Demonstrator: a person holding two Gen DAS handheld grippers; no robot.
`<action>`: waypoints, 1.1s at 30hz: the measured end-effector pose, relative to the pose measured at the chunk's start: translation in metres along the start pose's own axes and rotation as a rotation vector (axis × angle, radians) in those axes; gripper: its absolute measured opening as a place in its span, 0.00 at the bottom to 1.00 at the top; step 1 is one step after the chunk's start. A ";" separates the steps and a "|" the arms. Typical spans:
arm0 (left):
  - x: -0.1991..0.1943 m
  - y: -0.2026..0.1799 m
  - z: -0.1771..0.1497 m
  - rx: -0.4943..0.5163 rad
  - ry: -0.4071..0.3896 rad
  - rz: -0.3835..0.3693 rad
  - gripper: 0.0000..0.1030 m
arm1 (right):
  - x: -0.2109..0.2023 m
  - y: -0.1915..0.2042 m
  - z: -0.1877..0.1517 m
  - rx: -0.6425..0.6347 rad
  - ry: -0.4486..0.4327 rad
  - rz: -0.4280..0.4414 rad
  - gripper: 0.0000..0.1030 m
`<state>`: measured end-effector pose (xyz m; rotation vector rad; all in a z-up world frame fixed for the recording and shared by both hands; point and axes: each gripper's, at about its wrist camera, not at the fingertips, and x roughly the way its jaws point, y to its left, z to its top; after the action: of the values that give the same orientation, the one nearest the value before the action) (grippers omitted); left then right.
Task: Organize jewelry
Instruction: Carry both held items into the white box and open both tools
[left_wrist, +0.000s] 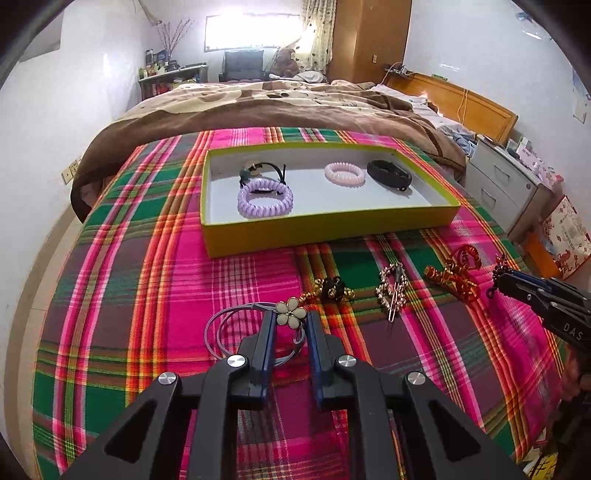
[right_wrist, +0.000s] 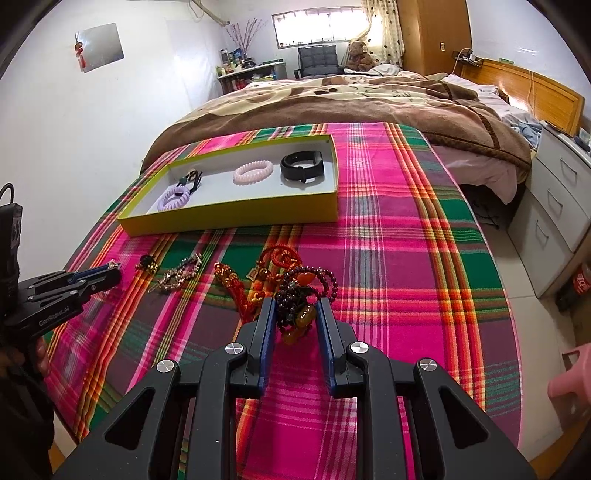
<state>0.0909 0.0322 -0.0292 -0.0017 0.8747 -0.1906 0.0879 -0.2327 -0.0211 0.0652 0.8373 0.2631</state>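
A cream flower hair tie (left_wrist: 291, 312) with a thin grey loop lies on the plaid cloth, and my left gripper (left_wrist: 291, 317) is shut on the flower at its fingertips. My right gripper (right_wrist: 295, 310) is shut on a bunch of dark beads with amber stones (right_wrist: 301, 295). A yellow-green tray (left_wrist: 325, 227) farther back holds a purple spiral tie (left_wrist: 265, 199), a pink spiral tie (left_wrist: 344, 173), a black band (left_wrist: 388, 174) and a black tie. Each gripper shows at the edge of the other's view: the right gripper (left_wrist: 496, 282) and the left gripper (right_wrist: 112, 271).
Loose on the cloth between the grippers lie a black-and-gold hair piece (left_wrist: 334, 288), a rhinestone clip (left_wrist: 391, 290) and a red knotted ornament (left_wrist: 458, 275). A brown blanket (left_wrist: 258, 110) covers the bed beyond the tray. White drawers (right_wrist: 554, 206) and a pink stool (right_wrist: 569, 373) stand to the right.
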 end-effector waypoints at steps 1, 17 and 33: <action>-0.001 0.000 0.001 0.001 -0.001 0.000 0.16 | -0.001 0.000 0.001 0.000 -0.003 0.002 0.22; -0.017 -0.008 0.048 0.009 -0.084 -0.045 0.16 | 0.000 0.013 0.045 -0.039 -0.062 0.019 0.22; 0.031 -0.033 0.105 0.017 -0.065 -0.095 0.16 | 0.047 0.016 0.099 -0.071 -0.037 -0.005 0.22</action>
<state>0.1855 -0.0135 0.0173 -0.0332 0.8092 -0.2859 0.1883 -0.2011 0.0137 0.0020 0.7910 0.2860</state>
